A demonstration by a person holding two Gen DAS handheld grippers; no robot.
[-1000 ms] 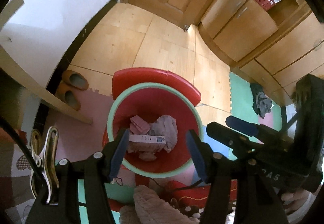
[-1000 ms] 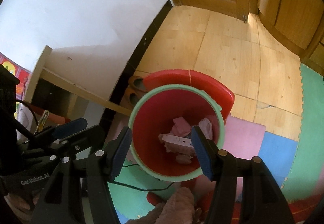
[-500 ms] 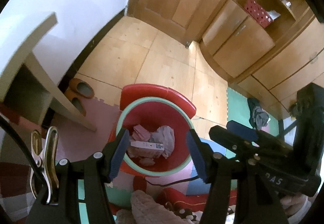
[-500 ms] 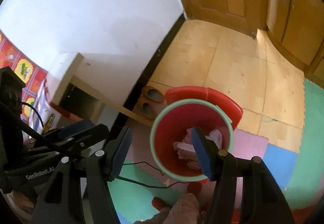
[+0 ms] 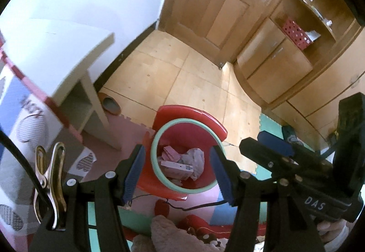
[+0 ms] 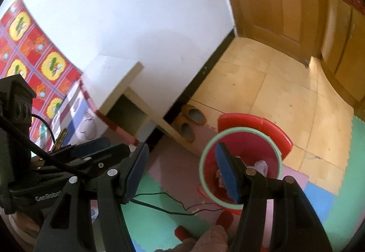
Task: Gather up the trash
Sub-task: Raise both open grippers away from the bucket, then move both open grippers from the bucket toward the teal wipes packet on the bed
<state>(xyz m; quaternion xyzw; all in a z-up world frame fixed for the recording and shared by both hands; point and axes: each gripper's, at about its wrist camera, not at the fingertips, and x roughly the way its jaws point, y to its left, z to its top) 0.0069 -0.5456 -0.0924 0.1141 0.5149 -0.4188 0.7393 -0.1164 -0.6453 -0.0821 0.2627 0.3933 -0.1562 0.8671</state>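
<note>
A red trash bin [image 5: 211,128] with a mint-green rim stands on the floor mats, its red lid tipped back behind it. Inside lie a flat white-and-pink box [image 5: 176,164], pink paper [image 5: 171,152] and crumpled tissue [image 5: 196,156]. My left gripper [image 5: 179,174] hangs well above the bin, open, nothing between its blue pads. In the right wrist view the bin [image 6: 269,138] sits lower right; my right gripper [image 6: 182,176] is open and empty, its right pad in front of the bin's opening. Each gripper shows in the other's view, at the right edge [image 5: 285,158] and the left edge [image 6: 91,151].
A white low table [image 5: 61,55] stands by the wall with slippers [image 6: 192,115] beside it. A thin black cable [image 6: 173,204] lies across the coloured foam mats [image 6: 159,206]. A plush toy [image 5: 168,233] lies below. Wooden door [image 5: 219,12] and cabinets [image 5: 273,62] stand beyond bare wooden floor.
Both grippers have risen and drawn back from the bin, which now looks smaller and lower. The white table and wall fill more of the view. Jaws unchanged, trash unmoved.
</note>
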